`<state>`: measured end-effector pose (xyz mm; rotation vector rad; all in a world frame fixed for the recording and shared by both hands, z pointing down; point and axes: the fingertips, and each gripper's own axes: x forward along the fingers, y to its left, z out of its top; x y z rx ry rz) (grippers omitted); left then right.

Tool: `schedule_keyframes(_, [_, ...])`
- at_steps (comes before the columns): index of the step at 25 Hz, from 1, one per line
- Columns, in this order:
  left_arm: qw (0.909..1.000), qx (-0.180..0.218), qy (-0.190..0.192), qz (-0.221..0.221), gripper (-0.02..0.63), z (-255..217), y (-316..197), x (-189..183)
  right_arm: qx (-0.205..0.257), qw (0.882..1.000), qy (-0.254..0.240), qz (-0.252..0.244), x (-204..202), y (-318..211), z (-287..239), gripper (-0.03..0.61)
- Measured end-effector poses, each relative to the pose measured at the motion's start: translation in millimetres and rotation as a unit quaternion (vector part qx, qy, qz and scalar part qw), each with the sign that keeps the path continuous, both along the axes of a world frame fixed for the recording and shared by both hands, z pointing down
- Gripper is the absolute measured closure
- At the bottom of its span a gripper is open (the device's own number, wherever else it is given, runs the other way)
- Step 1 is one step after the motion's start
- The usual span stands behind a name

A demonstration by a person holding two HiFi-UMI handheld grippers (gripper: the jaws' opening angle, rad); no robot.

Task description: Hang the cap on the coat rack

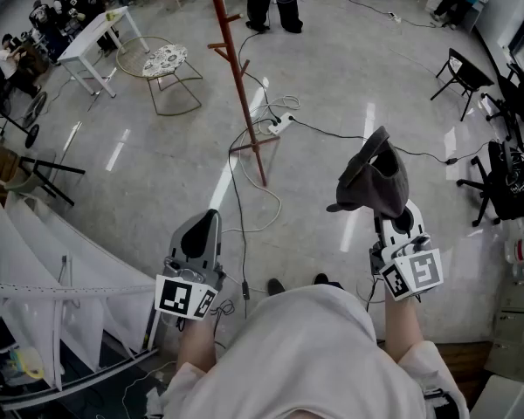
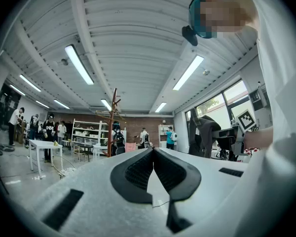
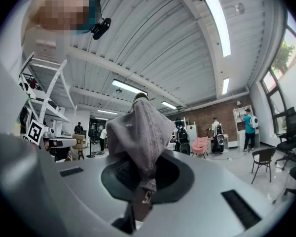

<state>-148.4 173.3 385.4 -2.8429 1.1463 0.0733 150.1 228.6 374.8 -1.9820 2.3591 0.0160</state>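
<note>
The right gripper (image 1: pixel 389 209) has its fingers clamped on the soft grey fabric cap (image 1: pixel 375 180). The cap stands up from them in the air above the glossy grey floor (image 1: pixel 332 85). The tall red-brown wooden coat rack (image 1: pixel 238 75) stands well apart from it, ahead and to the left. The left gripper (image 1: pixel 208 221) points level, its fingers closed together on nothing.

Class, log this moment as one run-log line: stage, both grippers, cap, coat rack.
stage: grey cap held, not yet hung | right gripper: shut on grey cap | left gripper: shut, empty | coat rack: standing ahead
</note>
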Motion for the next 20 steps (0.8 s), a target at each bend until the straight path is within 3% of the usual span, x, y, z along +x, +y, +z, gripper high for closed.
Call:
schedule_keyframes(7, [0.9996,-0.028,0.004,0.007,0.605,16,12,22,-0.014,1.0,-0.002,-0.015,-5,5,5,0.551])
schedule_keyframes(20, [0.9997,-0.021,-0.004,-0.012,0.605,8,36,52,-0.013,1.0,-0.011,-0.022,27,24,6,0.551])
